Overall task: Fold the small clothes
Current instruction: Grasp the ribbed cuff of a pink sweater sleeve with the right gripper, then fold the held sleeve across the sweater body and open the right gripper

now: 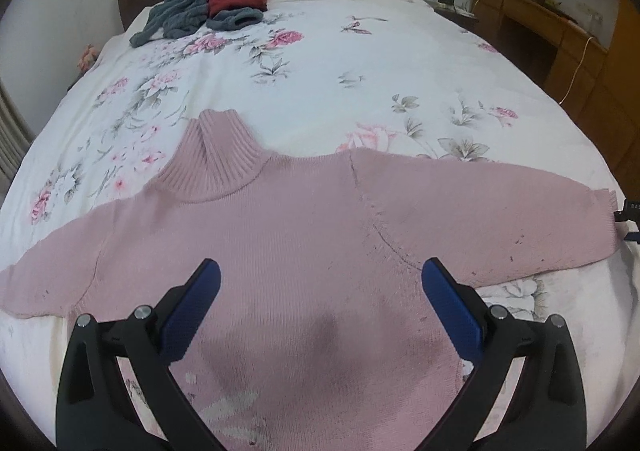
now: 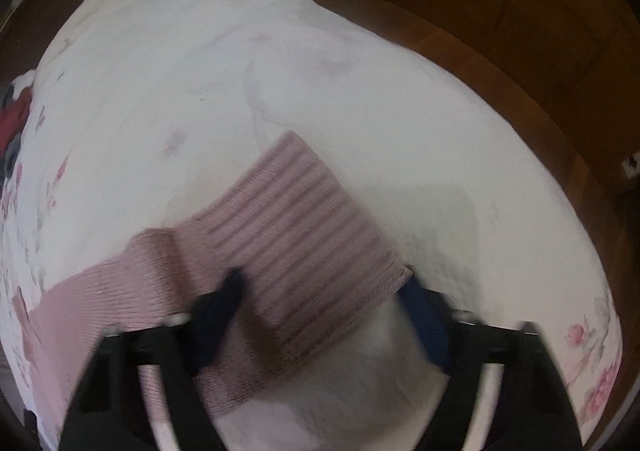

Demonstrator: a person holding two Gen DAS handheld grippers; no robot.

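the sweater (image 1: 304, 227) lies spread flat on the bed (image 1: 360, 63), collar toward the headboard and both sleeves stretched out to the sides. that layout looks deliberate: a flattened garment with its arms extended gives clean fold lines, so i judge the folding itself has not yet begun and a sleeve is the first thing to go inward.

the left hand-held gripper (image 1: 320, 287) hovers above the lower body of the sweater with its jaws spread wide and nothing between them, and its shadow falls on the knit beneath. it seems to be waiting over the middle, perhaps ready to pin or take the hem. the right hand-held gripper (image 2: 324, 305) is at the end of the right sleeve, jaws apart and straddling the ribbed cuff (image 2: 304, 235); one blue pad (image 2: 424, 327) sits just beside the cuff's corner, the other over the knit. the view is blurred, so whether the pads touch the fabric i cannot tell, but nothing is clamped.

the sweater is dusty pink, a soft knit with a tall ribbed turtleneck folded slightly to one side. small dark specks dot the right sleeve and body. it will drape limply, so the cuff needs a firm pinch.

a pile of grey and red clothes (image 1: 208, 7) sits well apart near the headboard.
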